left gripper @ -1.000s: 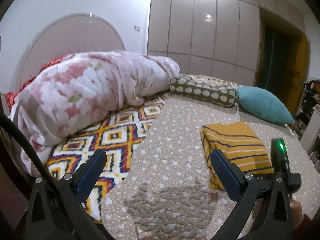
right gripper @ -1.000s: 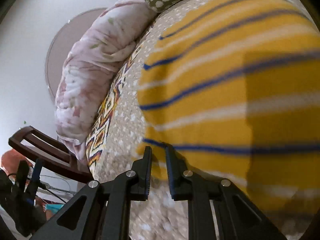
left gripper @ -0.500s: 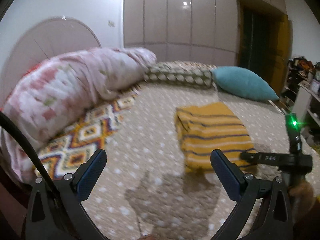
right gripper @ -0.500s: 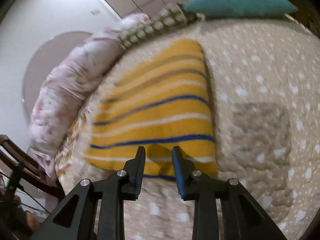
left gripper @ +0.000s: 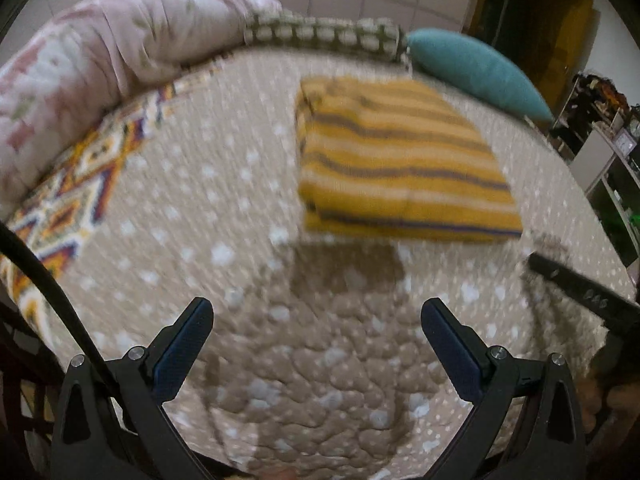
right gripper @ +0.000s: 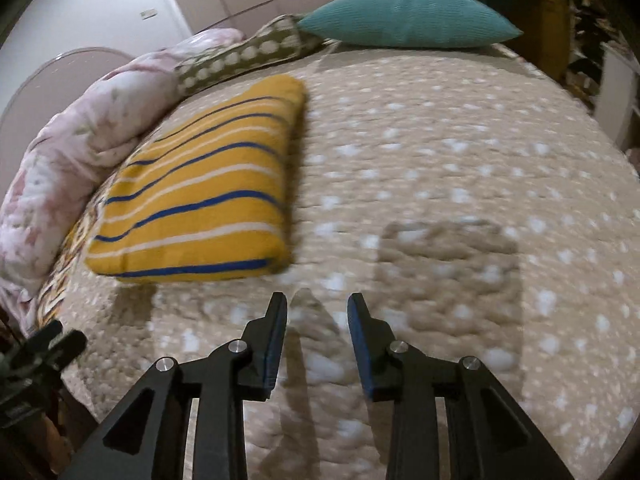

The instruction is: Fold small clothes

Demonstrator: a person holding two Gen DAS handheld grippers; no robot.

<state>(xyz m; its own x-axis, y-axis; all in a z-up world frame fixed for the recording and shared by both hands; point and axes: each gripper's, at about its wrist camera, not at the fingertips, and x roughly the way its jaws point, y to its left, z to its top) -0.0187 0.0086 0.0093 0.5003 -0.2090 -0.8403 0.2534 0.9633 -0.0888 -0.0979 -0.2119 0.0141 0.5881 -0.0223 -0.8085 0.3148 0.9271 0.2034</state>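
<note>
1. On the bed, the yellow striped garment lies folded into a thick, neat rectangle on the dotted beige quilt, near the rolled floral blanket and short of the dotted bolster and the teal pillow.
2. Right tongs hang over bare quilt just beside the garment's near edge; their jaws have just been opening and nothing sits between them.
3. Left tongs stand wide apart above the quilt, on the near side of the garment and clear of it, also empty.
4. Judging by the tidy stack and both tongs free of it, the fold on this piece looks finished and the step in hand is the release and pull-away.
5. Next would probably be fetching another small garment or squaring this one up; no further clothes show in either view, so the person would have to look beyond what is framed.
6. No basket, box or other container is visible here.
</note>
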